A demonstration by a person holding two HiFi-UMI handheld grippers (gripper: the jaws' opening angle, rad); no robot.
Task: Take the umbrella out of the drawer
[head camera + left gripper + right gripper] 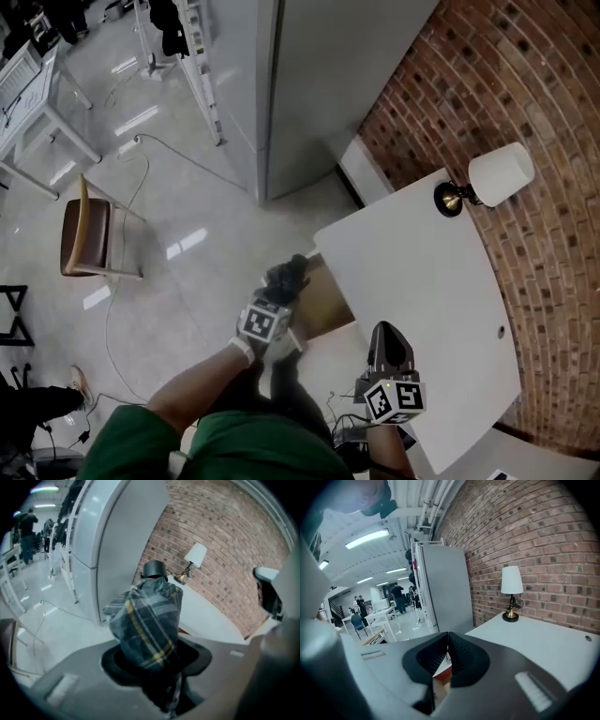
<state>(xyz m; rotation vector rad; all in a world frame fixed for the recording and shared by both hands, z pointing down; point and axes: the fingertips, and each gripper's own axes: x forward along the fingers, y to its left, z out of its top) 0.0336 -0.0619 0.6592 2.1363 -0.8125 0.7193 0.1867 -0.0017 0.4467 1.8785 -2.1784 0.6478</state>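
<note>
Left tongs (pixel 154 665) clamp a folded plaid umbrella (pixel 147 625) near the open drawer (pixel 328 302); right tongs (pixel 448 656) are pressed together, empty.

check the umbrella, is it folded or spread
Folded: the plaid umbrella is a compact wrapped bundle clamped in the left tongs.

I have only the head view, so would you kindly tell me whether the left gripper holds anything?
Observer: Yes, the left gripper is shut on a folded plaid umbrella.
Operator: Thank you. Is the right gripper carrying anything?
Observer: No, the right gripper has its jaws together with nothing between them.
Operator: Which way does the umbrella lie in the grip?
Observer: It sticks out past the jaws, with its black cap at the far end.
</note>
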